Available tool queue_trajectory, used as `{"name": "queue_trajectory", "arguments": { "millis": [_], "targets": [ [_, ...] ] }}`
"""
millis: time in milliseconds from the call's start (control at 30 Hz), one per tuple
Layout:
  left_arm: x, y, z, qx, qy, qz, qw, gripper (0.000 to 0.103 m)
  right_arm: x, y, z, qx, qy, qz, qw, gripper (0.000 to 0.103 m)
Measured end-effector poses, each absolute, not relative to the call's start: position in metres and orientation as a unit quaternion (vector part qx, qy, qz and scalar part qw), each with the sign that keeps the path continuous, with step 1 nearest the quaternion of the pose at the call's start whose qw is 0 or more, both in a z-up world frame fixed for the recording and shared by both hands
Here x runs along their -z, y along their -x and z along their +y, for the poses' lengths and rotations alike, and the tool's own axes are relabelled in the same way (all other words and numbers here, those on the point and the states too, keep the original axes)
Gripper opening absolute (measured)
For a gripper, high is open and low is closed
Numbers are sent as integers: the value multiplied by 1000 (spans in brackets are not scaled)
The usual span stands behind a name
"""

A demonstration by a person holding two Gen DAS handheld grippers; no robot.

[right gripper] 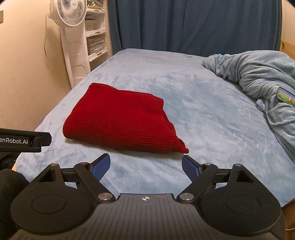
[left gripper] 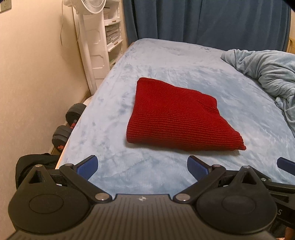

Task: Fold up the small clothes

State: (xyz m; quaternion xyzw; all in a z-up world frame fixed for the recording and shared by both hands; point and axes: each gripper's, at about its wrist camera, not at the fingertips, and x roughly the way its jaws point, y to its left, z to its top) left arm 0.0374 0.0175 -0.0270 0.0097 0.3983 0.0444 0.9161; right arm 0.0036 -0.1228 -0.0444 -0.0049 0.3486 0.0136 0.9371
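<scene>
A red knit garment (left gripper: 177,118) lies folded into a thick rectangle on the light blue bed (left gripper: 114,103). It also shows in the right wrist view (right gripper: 121,120). My left gripper (left gripper: 142,167) is open and empty, held above the bed just short of the garment's near edge. My right gripper (right gripper: 146,167) is open and empty, near the garment's near right corner. The body of the left gripper (right gripper: 24,141) shows at the left edge of the right wrist view.
A crumpled blue blanket (left gripper: 267,73) lies on the bed's right side, with a small picture card (right gripper: 286,97) on it. A white fan (right gripper: 70,13) and shelves (right gripper: 95,42) stand by the left wall. Dumbbells (left gripper: 68,125) lie on the floor beside the bed. Blue curtains (left gripper: 212,20) hang behind.
</scene>
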Motion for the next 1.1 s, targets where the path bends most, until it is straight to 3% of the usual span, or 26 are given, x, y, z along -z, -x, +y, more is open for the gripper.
{"name": "queue_trajectory", "arguments": {
  "millis": [1100],
  "targets": [
    [25,-37,19,-45,-18,404,913,103,46,-2,-122,-24,8,354,935,86]
  ]
}}
